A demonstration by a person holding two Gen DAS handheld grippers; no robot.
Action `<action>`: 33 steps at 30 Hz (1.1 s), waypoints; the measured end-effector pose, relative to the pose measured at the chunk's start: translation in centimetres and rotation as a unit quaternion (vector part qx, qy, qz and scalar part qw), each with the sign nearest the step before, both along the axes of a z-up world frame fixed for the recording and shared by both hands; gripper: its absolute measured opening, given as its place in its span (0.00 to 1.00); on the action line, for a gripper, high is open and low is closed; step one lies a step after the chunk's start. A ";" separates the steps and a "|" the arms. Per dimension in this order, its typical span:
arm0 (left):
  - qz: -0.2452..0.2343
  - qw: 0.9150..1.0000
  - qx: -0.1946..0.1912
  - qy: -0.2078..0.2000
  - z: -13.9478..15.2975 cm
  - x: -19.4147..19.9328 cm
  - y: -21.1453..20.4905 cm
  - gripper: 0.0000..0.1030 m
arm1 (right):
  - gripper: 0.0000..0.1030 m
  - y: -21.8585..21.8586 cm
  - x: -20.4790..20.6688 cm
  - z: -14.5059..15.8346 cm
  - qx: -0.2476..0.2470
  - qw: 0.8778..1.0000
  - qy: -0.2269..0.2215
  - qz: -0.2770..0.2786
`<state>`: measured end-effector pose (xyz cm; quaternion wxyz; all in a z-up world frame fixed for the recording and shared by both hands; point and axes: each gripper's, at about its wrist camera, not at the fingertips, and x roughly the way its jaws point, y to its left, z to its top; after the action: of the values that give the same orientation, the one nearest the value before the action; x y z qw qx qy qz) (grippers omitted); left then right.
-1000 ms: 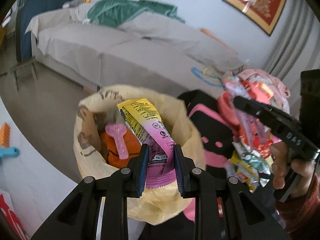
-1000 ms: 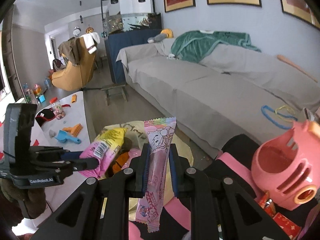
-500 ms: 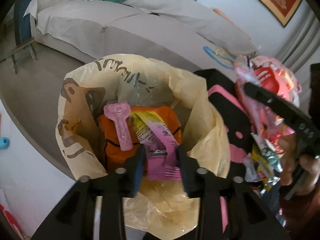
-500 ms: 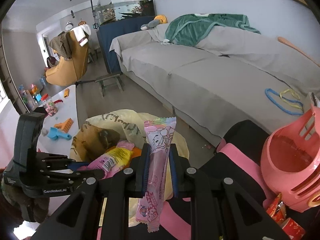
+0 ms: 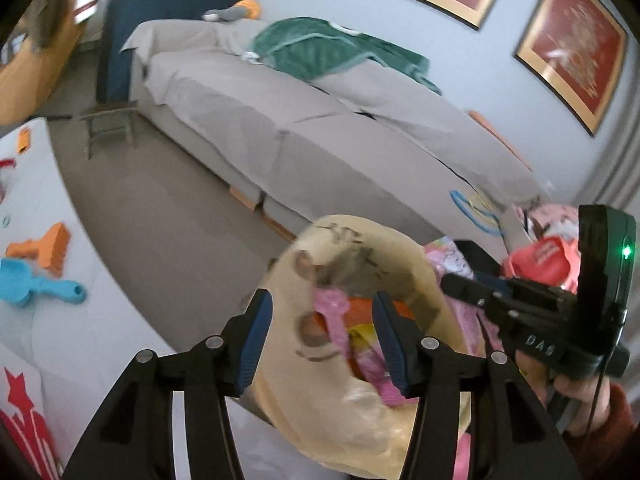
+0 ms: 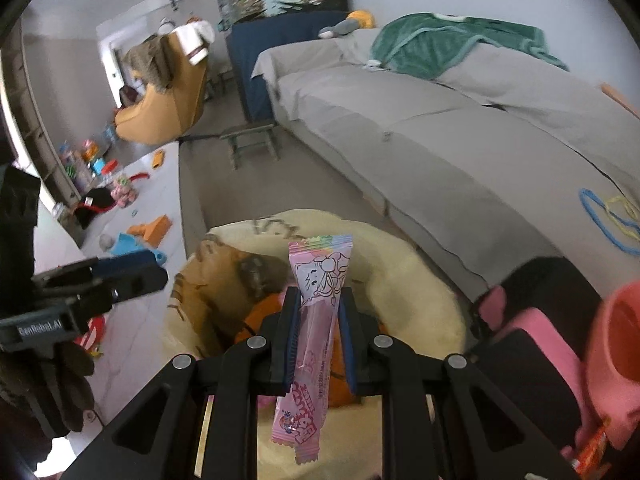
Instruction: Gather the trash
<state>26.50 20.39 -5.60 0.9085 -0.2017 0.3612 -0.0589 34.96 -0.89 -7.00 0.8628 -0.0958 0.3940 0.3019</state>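
A beige plastic bag stands open just beyond my left gripper. The left jaws are opening and stand wide apart, with no pad pressing on anything. A yellow and pink wrapper lies loose inside the bag, beside an orange packet. My right gripper is shut on a long pink cartoon wrapper, held upright over the bag's mouth. In the left wrist view the right gripper comes in from the right over the bag's rim. The left gripper's fingers show at the left of the right wrist view.
A grey sofa with a green blanket runs behind the bag. The white table on the left carries a blue scoop and an orange toy. A pink basket and a black and pink bag sit to the right.
My left gripper opened, let the yellow and pink wrapper fall into the bag, and drew back from it. The right gripper carried the pink wrapper closer over the bag.
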 end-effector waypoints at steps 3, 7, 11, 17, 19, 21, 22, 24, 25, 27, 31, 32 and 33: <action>0.013 1.000 -0.008 0.008 -0.9 -0.3 1.2 0.51 | 0.18 1.9 0.5 -0.9 -0.009 1.000 0.009 0.011; 0.019 1.000 -0.018 0.014 -1.7 -0.7 2.0 0.51 | 0.32 3.1 1.3 -2.1 -0.021 1.000 0.022 0.007; 0.026 0.999 -0.023 0.016 -2.2 -0.8 2.6 0.51 | 0.37 3.0 1.3 -2.9 -0.028 0.999 0.037 -0.001; 0.020 0.999 -0.024 0.014 -1.9 -1.0 1.7 0.51 | 0.38 0.7 -0.4 -3.0 -0.043 0.998 0.040 -0.005; 0.004 1.000 -0.021 0.010 -1.5 -1.1 0.7 0.51 | 0.38 -0.8 -1.3 -2.4 -0.035 0.999 0.031 -0.012; -0.015 1.000 -0.020 0.006 -1.1 -1.3 -0.5 0.51 | 0.39 -2.8 -2.5 -1.4 -0.021 0.999 0.015 -0.026; -0.024 1.000 -0.020 0.003 -0.8 -1.4 -1.3 0.51 | 0.39 -4.3 -3.4 -0.7 -0.014 0.999 0.003 -0.036; -0.040 0.999 -0.018 0.001 -0.3 -1.6 -2.6 0.51 | 0.40 -6.3 -4.6 0.3 -0.005 0.999 -0.013 -0.051; -0.049 0.999 -0.017 -0.001 0.0 -1.7 -3.4 0.51 | 0.40 -7.6 -5.4 0.9 -0.003 0.998 -0.025 -0.060; -0.070 0.997 -0.020 -0.003 0.5 -2.0 -5.1 0.51 | 0.41 -10.1 -7.3 2.0 -0.007 0.996 -0.049 -0.080; -0.127 0.992 -0.022 -0.004 1.2 -2.8 -9.4 0.51 | 0.41 -14.3 -10.0 3.4 -0.009 0.991 -0.074 -0.112; -0.143 0.990 -0.023 -0.002 1.3 -3.1 -10.6 0.51 | 0.41 -15.6 -10.8 3.6 -0.008 0.989 -0.077 -0.123; -0.156 0.987 -0.023 0.000 1.3 -3.2 -11.6 0.51 | 0.41 -16.7 -11.5 3.7 -0.007 0.988 -0.080 -0.132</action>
<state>23.25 8.76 -4.28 0.8833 -0.1633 0.3871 -0.2080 23.42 -17.60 -3.27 0.9230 -0.0729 0.3355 0.1739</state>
